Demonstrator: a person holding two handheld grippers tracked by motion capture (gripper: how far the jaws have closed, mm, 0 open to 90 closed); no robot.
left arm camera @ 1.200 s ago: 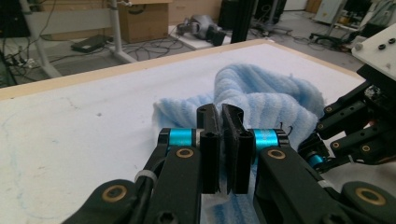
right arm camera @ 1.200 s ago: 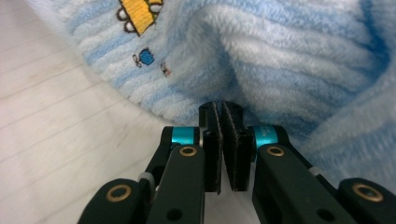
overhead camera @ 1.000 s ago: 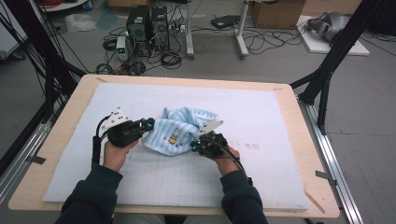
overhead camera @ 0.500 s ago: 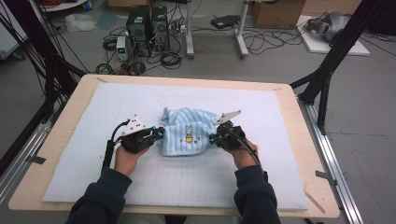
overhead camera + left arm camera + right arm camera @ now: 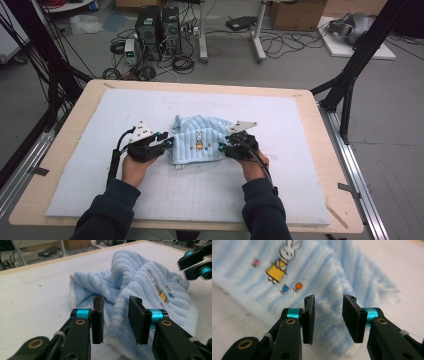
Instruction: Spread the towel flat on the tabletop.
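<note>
Where the white mat (image 5: 125, 200) covers the wooden bench (image 5: 75, 127), a crumpled blue striped towel (image 5: 200, 137) with a rabbit picture (image 5: 199, 143) lies near the middle, bare mat all round it. Left hand-held gripper (image 5: 169, 143) and right hand-held gripper (image 5: 222, 146) flank its two side edges, jaws apart, towel folds between them in both gripper views. Cables and computers (image 5: 157, 25) occupy the floor beyond.

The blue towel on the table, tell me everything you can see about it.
The towel is light blue with paler stripes, fluffy terry by the look of it, with a small rabbit picture in a yellow dress stitched on. It lies rumpled and bunched on the white mat, mid-table. The left gripper and right gripper each straddle a fold at its opposite edges, jaws apart.
</note>
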